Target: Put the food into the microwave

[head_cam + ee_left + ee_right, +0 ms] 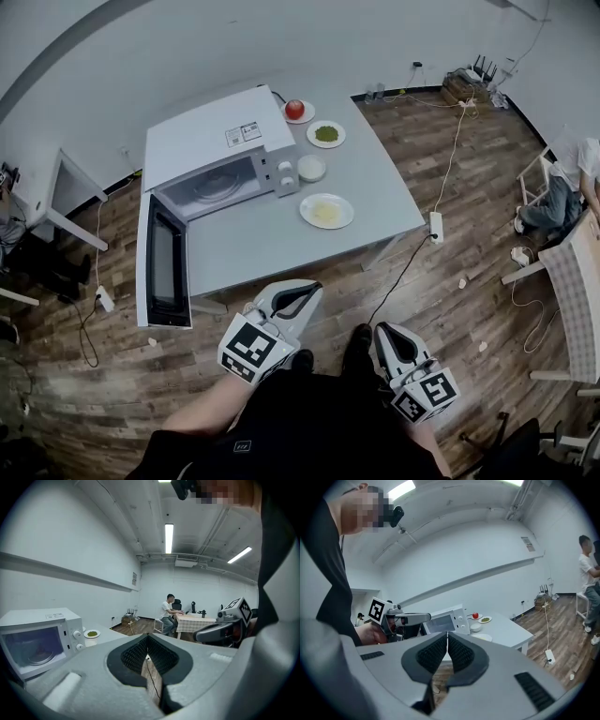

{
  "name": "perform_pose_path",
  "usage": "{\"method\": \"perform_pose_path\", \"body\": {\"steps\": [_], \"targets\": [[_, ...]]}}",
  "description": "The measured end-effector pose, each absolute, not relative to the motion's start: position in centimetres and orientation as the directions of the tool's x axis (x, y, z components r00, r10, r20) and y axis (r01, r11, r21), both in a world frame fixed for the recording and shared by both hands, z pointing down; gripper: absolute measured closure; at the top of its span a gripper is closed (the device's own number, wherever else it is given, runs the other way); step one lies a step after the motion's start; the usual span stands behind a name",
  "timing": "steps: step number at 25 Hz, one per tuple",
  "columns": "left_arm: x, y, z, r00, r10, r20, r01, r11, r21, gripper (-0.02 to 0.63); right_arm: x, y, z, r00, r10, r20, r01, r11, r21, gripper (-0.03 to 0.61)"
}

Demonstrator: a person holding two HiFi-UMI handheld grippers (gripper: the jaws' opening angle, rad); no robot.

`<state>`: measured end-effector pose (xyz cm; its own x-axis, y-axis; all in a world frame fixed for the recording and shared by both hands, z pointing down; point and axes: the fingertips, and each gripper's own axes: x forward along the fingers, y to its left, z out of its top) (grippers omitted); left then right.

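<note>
A white microwave (pixel 220 155) stands on the grey table (pixel 262 248) with its door (pixel 164 272) swung open to the left and its glass turntable bare. To its right are a red fruit on a plate (pixel 294 110), a plate of green food (pixel 326 134), a white bowl (pixel 311 168) and a plate of yellow food (pixel 326 211). Both grippers hang off the table's near edge, over the floor. My left gripper (pixel 302 292) (pixel 147 657) is shut and holds nothing. My right gripper (pixel 382 334) (pixel 447 641) is also shut and holds nothing.
A power strip (pixel 436 225) and its cables lie on the wood floor right of the table. A person (pixel 567 183) sits at a checked table (pixel 572 295) at the far right. A small side desk (pixel 56 202) stands at the left wall.
</note>
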<state>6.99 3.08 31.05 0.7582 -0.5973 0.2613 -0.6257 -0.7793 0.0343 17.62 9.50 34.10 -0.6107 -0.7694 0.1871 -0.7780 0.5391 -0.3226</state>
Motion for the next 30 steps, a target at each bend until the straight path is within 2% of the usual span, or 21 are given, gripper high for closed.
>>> {"method": "perform_pose_path", "body": {"steps": [10,15,22,30], "targets": [[12.0,-3.9,28.8,0.6,-0.756,0.262,-0.778,-0.627,-0.029,0.606,24.6,-0.1,33.2,-0.755,-0.644,0.124,-0.646,0.698,-0.309,0.561],[14.9,-5.6,28.9,0.545,-0.796,0.264,-0.817,-0.574,-0.046,0.606,27.3,-3.0,34.0,-0.808,-0.57,0.15,-0.587,0.752,-0.3,0.563],[12.3,-9.5,29.2,0.471,-0.844,0.258,-0.866,-0.498,-0.051,0.606,25.0,-6.7,35.4,-0.855,-0.482,0.192,-0.519,0.804,-0.291,0.561],[7.9,-12.6,31.0,0.473,-0.837,0.275,-0.869,-0.495,-0.01,0.606,18.7,-11.1,36.1,-0.87,-0.436,0.229,-0.49,0.81,-0.321,0.561]]}}
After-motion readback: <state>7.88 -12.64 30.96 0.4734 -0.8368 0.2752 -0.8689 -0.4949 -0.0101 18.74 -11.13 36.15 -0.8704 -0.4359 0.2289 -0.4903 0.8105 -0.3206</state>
